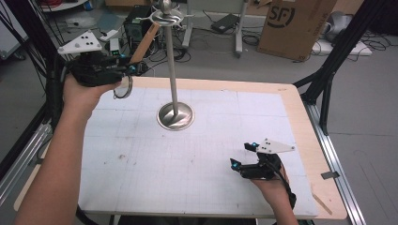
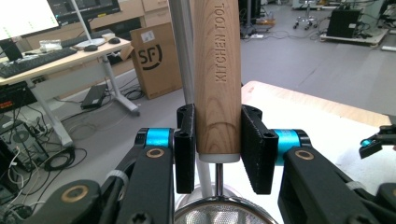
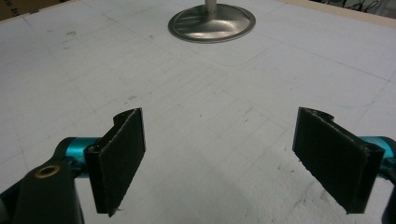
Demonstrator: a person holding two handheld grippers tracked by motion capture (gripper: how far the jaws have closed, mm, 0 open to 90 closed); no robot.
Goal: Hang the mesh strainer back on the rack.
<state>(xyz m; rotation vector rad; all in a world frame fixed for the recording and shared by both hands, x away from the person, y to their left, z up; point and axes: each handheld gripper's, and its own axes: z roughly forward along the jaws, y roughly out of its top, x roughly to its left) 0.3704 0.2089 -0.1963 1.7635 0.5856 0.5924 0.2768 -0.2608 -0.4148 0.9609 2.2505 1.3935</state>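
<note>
Left gripper (image 1: 127,70): held up at the far left corner of the table, above the mat's edge; its two black pads (image 2: 257,149) are clamped on the lower end of a wooden handle.
Wooden handle (image 2: 217,79): light wood, stamped "KITCHEN TOOL"; it rises at a slant from the jaws up toward the top of the metal stand. In the left gripper view it stands upright between the pads, touching both.
Strainer (image 1: 123,87): a round metal ring hangs just below the left gripper; the left gripper view shows a fine mesh bowl (image 2: 219,215) under the handle on a short metal neck. It looks to be the head of this same tool, though the join is partly hidden.
Metal stand (image 1: 172,70): a thin upright pole on a round shiny base (image 3: 212,21), set on the mat toward the far middle; a flat hooked top piece (image 1: 165,18) sits near its upper end.
Right gripper (image 1: 244,154): low over the near right part of the mat, held in a hand (image 1: 274,187); jaws spread wide with nothing between them, bare mat showing in the gap.
Table (image 1: 305,140): pale wood edge around a white gridded mat (image 1: 202,154), which has a few dark smudges.
Background: a cardboard box (image 1: 295,26) marked "SF" on the floor beyond the table.
</note>
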